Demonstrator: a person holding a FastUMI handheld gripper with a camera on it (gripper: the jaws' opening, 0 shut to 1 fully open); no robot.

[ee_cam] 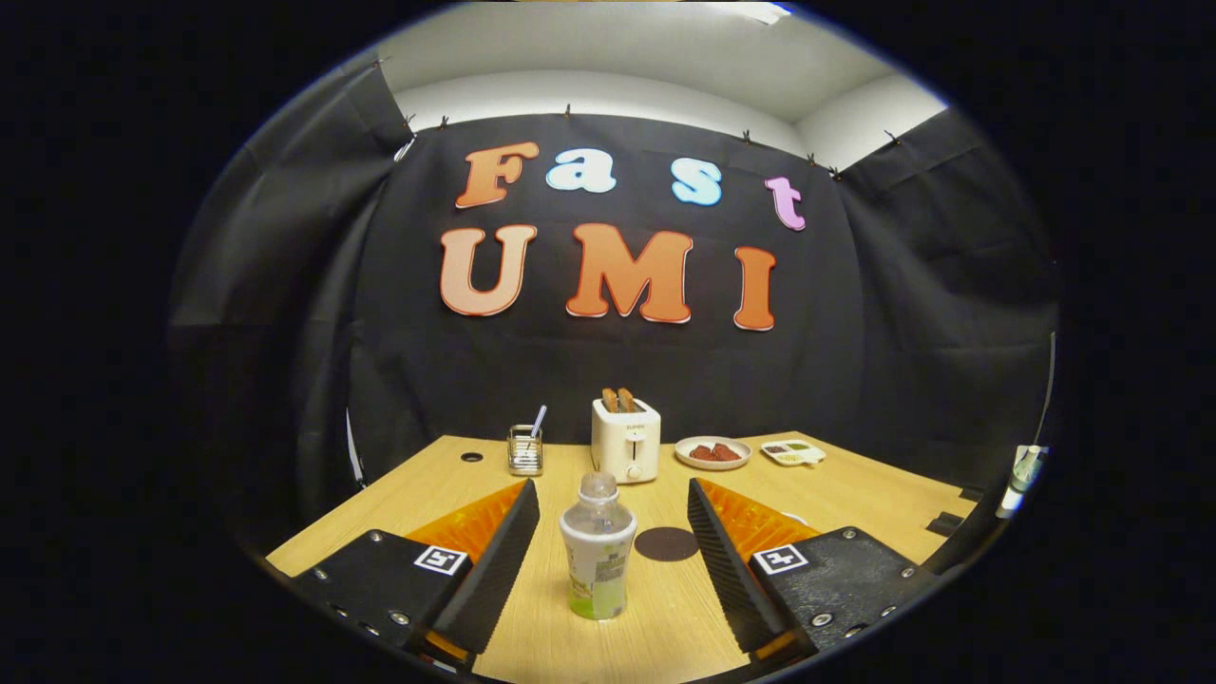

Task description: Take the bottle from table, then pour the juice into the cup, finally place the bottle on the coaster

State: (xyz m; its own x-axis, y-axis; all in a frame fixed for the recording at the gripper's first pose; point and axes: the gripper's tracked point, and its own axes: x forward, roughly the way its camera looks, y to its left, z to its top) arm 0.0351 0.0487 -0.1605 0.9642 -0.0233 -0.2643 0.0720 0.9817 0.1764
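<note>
Gripper view: the hand-held gripper (613, 532) hovers low over the worktop (855, 484), its two fingers (494, 560) spread wide apart and gripping nothing. The bottle (598, 549) stands upright on the wood between the fingers, touching neither; a clear gap shows on each side. It has a clear rounded cap, a pale label round the body and a band of green juice at the bottom. Just right of the bottle and a little farther off, a dark round coaster (666, 543) lies flat on the wood, between the bottle and the right finger.

Beyond the fingers, at the far edge of the worktop, a white toaster (625, 440) stands with two slices of toast (617, 400) sticking up out of its slots. Left of the toaster is a small clear holder (524, 450) with a straw-like stick leaning out of it. Farther left, a small dark round hole (471, 457) sits in the wood. Right of the toaster is a plate (712, 453) carrying reddish-brown pieces, and right of that a small white tray (792, 453) with bits of food in its sections. At the far right, off the worktop's edge, a pale bottle-like thing (1024, 472) shows, too blurred to tell more. Black cloth hangs behind it all.
</note>
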